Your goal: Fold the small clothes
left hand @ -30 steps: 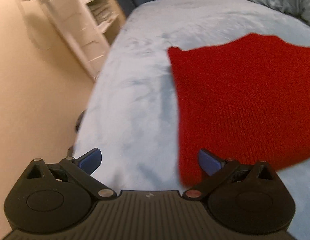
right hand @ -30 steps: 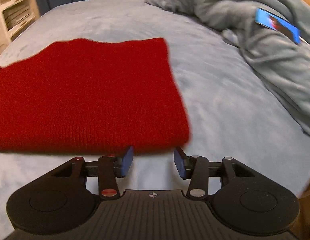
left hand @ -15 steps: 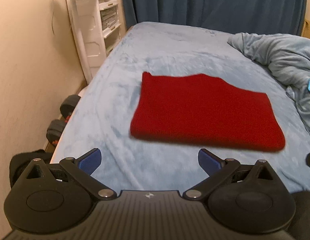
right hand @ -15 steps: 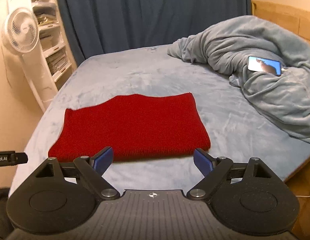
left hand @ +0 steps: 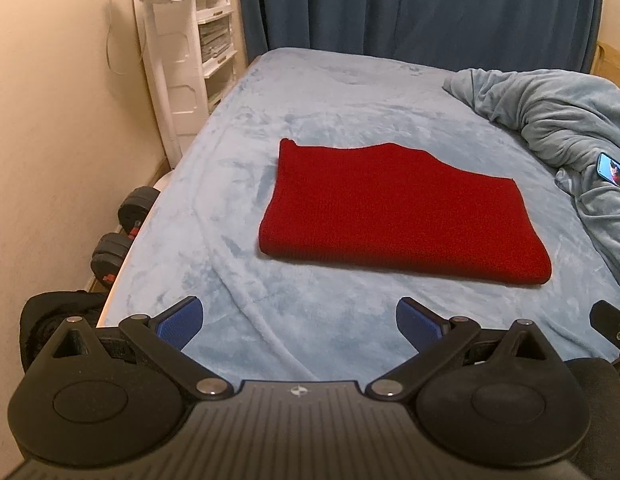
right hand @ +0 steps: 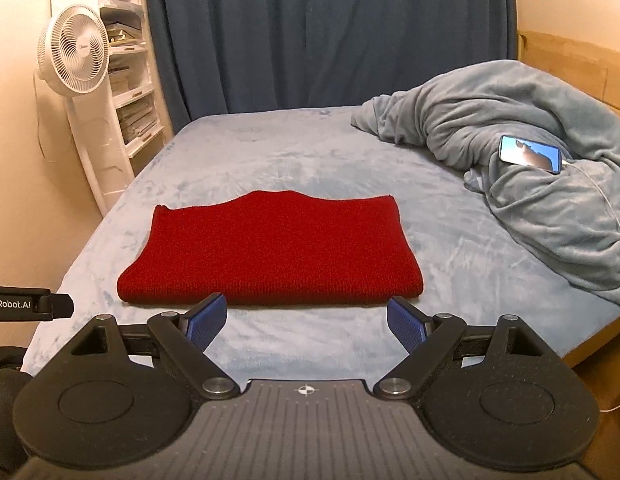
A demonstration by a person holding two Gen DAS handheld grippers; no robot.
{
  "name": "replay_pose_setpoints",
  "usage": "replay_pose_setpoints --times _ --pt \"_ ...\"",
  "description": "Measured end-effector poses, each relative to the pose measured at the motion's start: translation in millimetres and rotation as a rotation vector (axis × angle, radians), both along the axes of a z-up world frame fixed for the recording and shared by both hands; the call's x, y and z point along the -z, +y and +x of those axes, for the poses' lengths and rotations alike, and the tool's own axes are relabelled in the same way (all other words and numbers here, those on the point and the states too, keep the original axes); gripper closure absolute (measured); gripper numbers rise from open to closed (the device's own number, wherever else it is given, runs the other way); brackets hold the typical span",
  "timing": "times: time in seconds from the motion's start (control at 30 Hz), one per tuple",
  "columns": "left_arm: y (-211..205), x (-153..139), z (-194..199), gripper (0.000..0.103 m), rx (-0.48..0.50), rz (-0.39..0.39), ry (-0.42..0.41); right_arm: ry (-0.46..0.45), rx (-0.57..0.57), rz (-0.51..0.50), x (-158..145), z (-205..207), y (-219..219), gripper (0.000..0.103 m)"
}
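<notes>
Your left gripper (left hand: 297,318) and right gripper (right hand: 306,320) both hang spread and empty, short of the red knit garment (right hand: 270,252), which lies folded flat mid-bed (right hand: 450,240). For another fold, pinch both near corners evenly and carry them across together.

Sweater (right hand: 270,252) is lying flat on the bed (right hand: 238,152), mid-bed. Blanket (right hand: 522,152) is sitting heaped to its right, phone (right hand: 530,154) resting on it. Fan (right hand: 76,56) is standing left of the bed, shelf (right hand: 126,64) behind it. Curtain (right hand: 330,32) is hanging behind the bed. Dumbbells (left hand: 122,224) are lying on the floor at the bed's left.
</notes>
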State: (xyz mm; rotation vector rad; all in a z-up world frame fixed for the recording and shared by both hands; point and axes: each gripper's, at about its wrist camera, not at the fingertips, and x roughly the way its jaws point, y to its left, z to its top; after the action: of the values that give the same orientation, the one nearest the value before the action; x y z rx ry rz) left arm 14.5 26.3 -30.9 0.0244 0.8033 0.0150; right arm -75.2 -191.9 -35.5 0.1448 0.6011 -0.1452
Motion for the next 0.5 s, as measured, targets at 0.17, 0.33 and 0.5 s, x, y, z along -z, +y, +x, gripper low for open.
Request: replay_pose_setpoints --times 0.17,0.33,0.5 --pt "0.0 -0.1 -0.7 0.000 0.008 0.001 -0.003 0.007 0.003 -0.001 0.3 1.5 1.4 0.015" --pt "1.0 0.5 0.2 0.000 0.006 -0.002 0.002 0.009 -0.001 -0.004 1.4 2.4 3.6 0.015" --pt "-0.6 2.1 2.3 0.000 0.003 0.002 0.012 0.021 -0.001 0.002 4.2 4.6 4.2 0.015"
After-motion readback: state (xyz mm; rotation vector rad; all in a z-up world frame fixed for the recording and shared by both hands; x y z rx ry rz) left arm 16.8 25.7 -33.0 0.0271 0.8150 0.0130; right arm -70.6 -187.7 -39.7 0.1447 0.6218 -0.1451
